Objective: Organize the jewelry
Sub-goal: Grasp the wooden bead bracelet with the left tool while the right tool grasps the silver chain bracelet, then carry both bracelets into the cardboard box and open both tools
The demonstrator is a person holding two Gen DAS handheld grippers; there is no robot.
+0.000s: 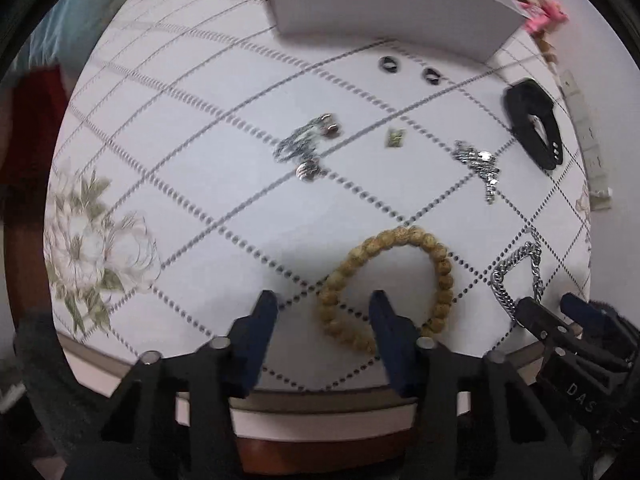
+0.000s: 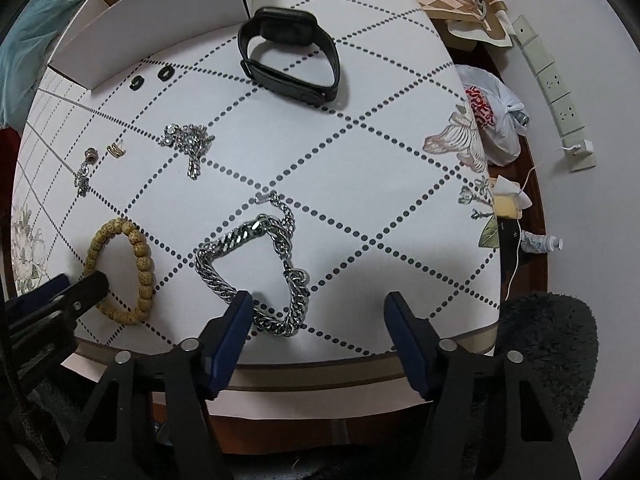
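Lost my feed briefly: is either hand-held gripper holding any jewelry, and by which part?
Nothing is held. The left hand-held gripper and right hand-held gripper are both open and empty.

- Your left wrist view looks down across the white dotted-lattice tablecloth (image 1: 208,128) from its near edge.
- Your right view sits just beside it — both share the tan beaded bracelet (image 1: 384,280) (image 2: 124,272).

We see a matt white tablecloth (image 2: 360,152) with a printed dotted lattice, smooth like coated cloth. On it, the beaded bracelet (image 2: 140,264) looks like speckled tan wood — dull, pitted. The chain bracelet (image 2: 224,280) is polished metal, glossy with bright glints; the smaller chain (image 2: 192,144) likewise. The watch (image 2: 288,56) is black, its strap matt and rubbery, its face faintly shiny. The box (image 2: 160,12) is plain white card — matt.
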